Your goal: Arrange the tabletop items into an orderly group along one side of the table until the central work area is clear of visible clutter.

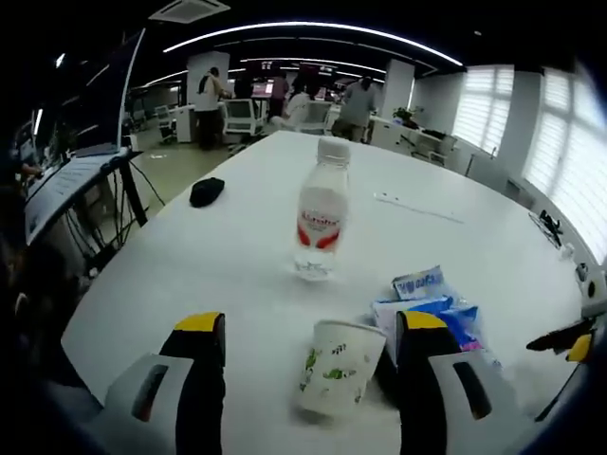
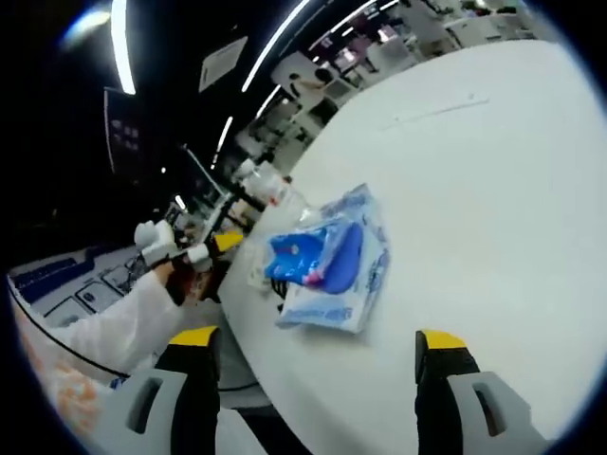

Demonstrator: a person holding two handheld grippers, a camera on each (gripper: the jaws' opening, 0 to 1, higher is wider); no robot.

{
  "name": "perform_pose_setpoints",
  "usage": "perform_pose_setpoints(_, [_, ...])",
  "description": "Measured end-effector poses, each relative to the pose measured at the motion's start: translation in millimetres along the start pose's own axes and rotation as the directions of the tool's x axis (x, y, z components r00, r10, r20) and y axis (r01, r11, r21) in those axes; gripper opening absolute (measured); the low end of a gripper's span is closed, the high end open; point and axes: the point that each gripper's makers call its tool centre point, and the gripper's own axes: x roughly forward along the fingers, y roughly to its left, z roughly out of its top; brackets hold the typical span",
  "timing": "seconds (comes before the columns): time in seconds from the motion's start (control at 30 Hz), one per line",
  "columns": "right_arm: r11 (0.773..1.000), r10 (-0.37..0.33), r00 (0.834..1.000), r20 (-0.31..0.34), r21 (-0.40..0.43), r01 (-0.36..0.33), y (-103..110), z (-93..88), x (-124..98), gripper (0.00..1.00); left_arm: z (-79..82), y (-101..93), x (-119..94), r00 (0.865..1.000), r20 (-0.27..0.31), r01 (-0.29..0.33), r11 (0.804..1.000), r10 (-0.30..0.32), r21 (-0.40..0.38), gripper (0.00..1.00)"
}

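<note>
A paper cup [image 1: 337, 365] with green leaf print stands between the wide-apart jaws of my left gripper [image 1: 313, 327], which is open; its right jaw is close to the cup. Just right of the cup lie blue tissue packets [image 1: 432, 301]. Beyond it a clear water bottle [image 1: 321, 223] with a red label and white cap stands upright. My right gripper [image 2: 318, 341] is open above the white table [image 2: 493, 190], with the blue packets [image 2: 332, 265] just ahead of its jaws. The right gripper [image 1: 569, 343] also pokes in at the right edge of the left gripper view. The left gripper [image 2: 211, 248] appears beyond the packets.
A small black object [image 1: 207, 191] lies near the table's left edge, and a thin clear strip [image 1: 417, 207] lies far right of the bottle. A white sleeve [image 2: 123, 327] reaches in from the left. Desks, chairs and people stand beyond the table's far end.
</note>
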Motion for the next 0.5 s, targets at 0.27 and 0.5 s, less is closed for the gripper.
perform_pose_setpoints(0.27, [0.999,0.012,1.000,0.014,-0.039,-0.012,3,-3.9,-12,0.86,-16.9,-26.8,-39,1.000,-0.009,-0.017,1.000,0.017,0.011,0.71])
perform_pose_setpoints(0.5, [0.998,0.011,0.999,0.043,-0.060,-0.008,6,8.7,-16,0.86,-34.1,-28.8,-50,0.999,-0.033,-0.002,1.000,0.003,0.019,0.70])
